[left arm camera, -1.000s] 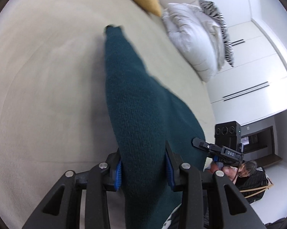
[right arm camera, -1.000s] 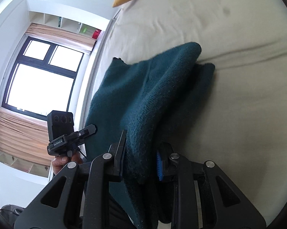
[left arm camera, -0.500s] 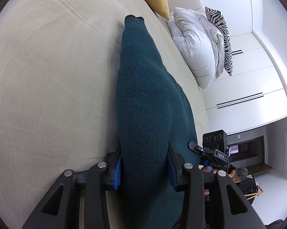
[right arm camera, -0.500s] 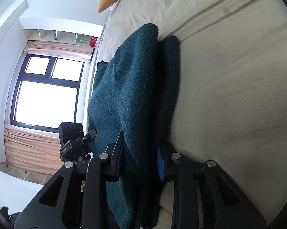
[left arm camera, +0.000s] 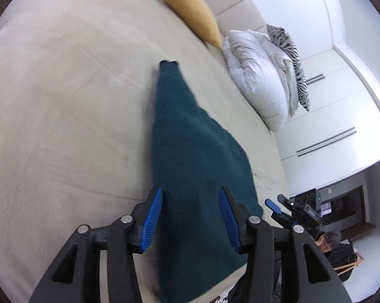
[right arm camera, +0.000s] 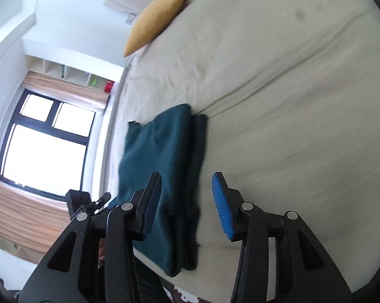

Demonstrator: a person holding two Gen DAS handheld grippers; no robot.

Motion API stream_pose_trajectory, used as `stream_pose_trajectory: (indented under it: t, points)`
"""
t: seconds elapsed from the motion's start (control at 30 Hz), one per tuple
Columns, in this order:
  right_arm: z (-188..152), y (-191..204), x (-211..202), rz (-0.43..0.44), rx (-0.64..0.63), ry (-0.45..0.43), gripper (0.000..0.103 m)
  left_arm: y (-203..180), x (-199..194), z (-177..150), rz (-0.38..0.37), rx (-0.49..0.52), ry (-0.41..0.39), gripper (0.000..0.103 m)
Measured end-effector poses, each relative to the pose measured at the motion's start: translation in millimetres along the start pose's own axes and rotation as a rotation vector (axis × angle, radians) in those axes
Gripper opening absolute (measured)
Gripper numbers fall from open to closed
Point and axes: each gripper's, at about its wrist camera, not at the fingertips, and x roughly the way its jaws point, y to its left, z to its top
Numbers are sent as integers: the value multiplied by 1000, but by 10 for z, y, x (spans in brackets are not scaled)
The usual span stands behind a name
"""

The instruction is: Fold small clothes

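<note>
The bed (left arm camera: pixel 51 116) fills most of both views. In the left wrist view its pale sheet runs bare across the whole left half of the frame, with only soft creases. The bed's far edge curves down the right side, where a white wardrobe (left arm camera: pixel 341 116) stands. A yellow cushion (left arm camera: pixel 192 12) lies at top centre, and just right of it a white duvet (left arm camera: pixel 260 75) is bunched with a zebra-print pillow (left arm camera: pixel 291 55) against it. In the right wrist view the sheet lies bare over the upper right and right of the frame. The bed's other edge runs down the left, beside a bright window (right arm camera: pixel 43 151).

The green sweater (left arm camera: pixel 197 166) lies folded on the sheet near the bed's lower edge, in the lower middle of both views. It is dark teal knit. In the left wrist view it narrows to a point toward upper centre. In the right wrist view its layers are stacked, with a second fold edge showing along its right side.

The left gripper (left arm camera: pixel 190 214) has just been opening. Its blue pads (left arm camera: pixel 152 217) stand apart with the sweater between them but not clamped. The right gripper (right arm camera: pixel 187 202) has also just been opening. Its jaws are spread, the sweater's edge lies between them, and the right pad is clear of the cloth.
</note>
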Motion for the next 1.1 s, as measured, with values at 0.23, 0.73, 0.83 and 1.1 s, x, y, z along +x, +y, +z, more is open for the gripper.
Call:
stream_pose_trajectory:
  t: [0.23, 0.73, 0.83, 1.1]
  points:
    - [-277, 520, 518, 147, -88, 153, 41, -524, 110, -234, -5, 173, 53, 54]
    - [-639, -147, 868, 214, 110, 293, 37, 37, 302, -377, -165, 12, 113, 47]
    - [-658, -222, 741, 228, 133, 283, 37, 17, 279, -385, -166, 7, 112, 47]
    - [-517, -176, 84, -121, 56, 58, 50, -454, -98, -389, 86, 214, -36, 74]
